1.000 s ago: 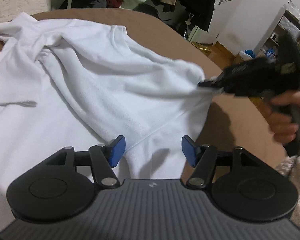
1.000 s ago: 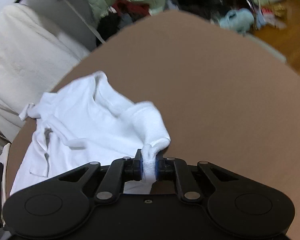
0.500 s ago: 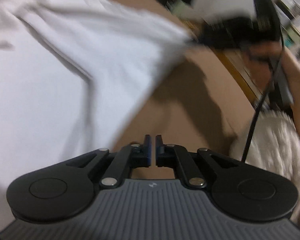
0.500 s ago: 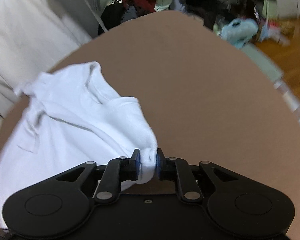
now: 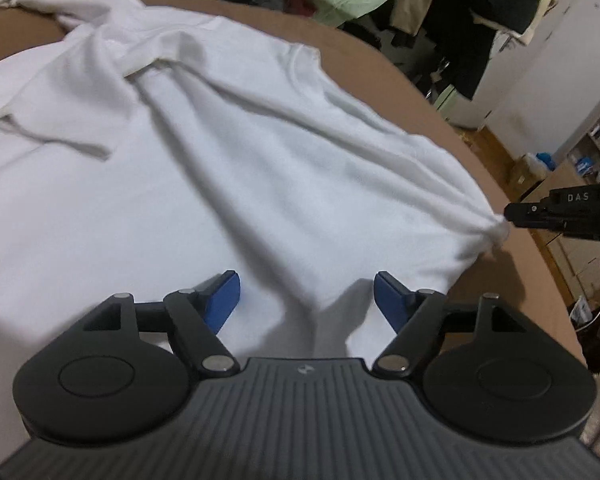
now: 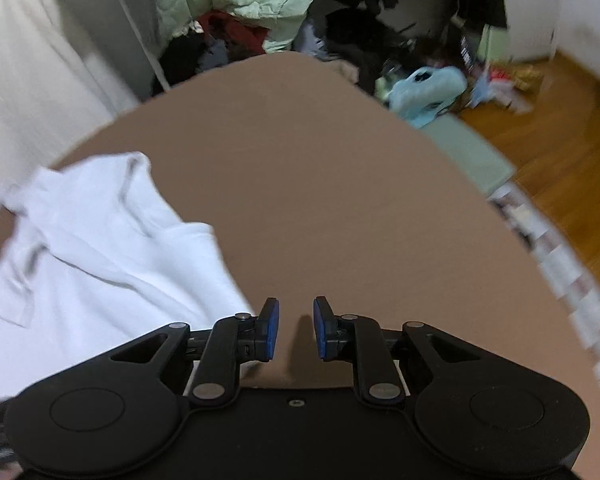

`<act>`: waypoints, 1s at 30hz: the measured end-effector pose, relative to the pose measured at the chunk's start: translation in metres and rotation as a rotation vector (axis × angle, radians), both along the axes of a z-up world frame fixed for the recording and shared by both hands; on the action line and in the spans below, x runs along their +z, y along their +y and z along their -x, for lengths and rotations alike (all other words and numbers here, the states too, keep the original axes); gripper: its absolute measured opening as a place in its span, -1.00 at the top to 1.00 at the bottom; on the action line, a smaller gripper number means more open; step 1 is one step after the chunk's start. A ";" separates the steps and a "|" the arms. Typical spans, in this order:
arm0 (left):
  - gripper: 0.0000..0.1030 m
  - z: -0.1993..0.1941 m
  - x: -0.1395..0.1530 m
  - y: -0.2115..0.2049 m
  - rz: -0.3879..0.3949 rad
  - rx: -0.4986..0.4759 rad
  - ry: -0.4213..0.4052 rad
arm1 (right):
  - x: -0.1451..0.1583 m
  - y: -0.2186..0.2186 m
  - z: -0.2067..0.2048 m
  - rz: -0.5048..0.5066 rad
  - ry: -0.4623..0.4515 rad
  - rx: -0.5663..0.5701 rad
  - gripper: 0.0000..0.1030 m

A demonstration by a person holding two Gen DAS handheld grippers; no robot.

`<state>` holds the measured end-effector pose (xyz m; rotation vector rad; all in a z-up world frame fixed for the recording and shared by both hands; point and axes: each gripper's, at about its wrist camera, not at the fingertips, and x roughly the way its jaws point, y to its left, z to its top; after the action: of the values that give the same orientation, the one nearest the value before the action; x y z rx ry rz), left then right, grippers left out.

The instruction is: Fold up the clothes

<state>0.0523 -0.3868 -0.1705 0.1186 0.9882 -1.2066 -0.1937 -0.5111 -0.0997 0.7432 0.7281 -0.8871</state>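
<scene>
— White shirt (image 5: 220, 168) fills the left wrist view, spread rumpled over the brown table (image 5: 500, 264)?
— Yes. The left gripper (image 5: 306, 296), low in the frame, gapes wide over the cloth, holding nothing. At the right edge, the right gripper's tip (image 5: 516, 214) touches a bunched corner.
— And the right wrist view?
— Shirt (image 6: 100, 264) at lower left; right gripper (image 6: 296, 332) partly open above bare table (image 6: 340, 200), empty.

The left wrist camera looks forward over its claw (image 5: 306, 298), close above the white shirt (image 5: 220, 168). The right wrist camera faces across the brown bench (image 6: 340, 200). Both views share shirt and bench.
</scene>
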 end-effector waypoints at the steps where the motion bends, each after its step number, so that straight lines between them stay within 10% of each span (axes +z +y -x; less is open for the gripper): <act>1: 0.37 0.000 -0.001 -0.001 0.010 -0.005 0.027 | 0.000 0.000 -0.002 -0.004 -0.011 0.008 0.54; 2: 0.87 0.000 -0.001 0.000 0.019 -0.008 0.063 | -0.001 0.000 -0.004 -0.007 -0.017 0.015 0.54; 10: 0.89 0.023 -0.001 0.015 0.053 -0.153 0.231 | 0.004 0.009 -0.015 0.026 0.006 0.041 0.43; 17: 0.83 0.051 0.012 0.023 -0.002 -0.212 0.138 | 0.004 0.013 -0.015 0.022 0.021 0.047 0.41; 26: 0.00 0.044 0.049 0.053 0.023 -0.111 0.035 | 0.009 0.013 -0.018 0.029 0.003 0.077 0.21; 30: -0.05 0.024 0.049 0.054 0.004 -0.007 -0.009 | 0.008 0.012 -0.025 -0.026 -0.076 0.121 0.08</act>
<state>0.0287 -0.3329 -0.1214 0.1242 0.9784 -1.2134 -0.1685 -0.4993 -0.0913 0.7442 0.7112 -0.7374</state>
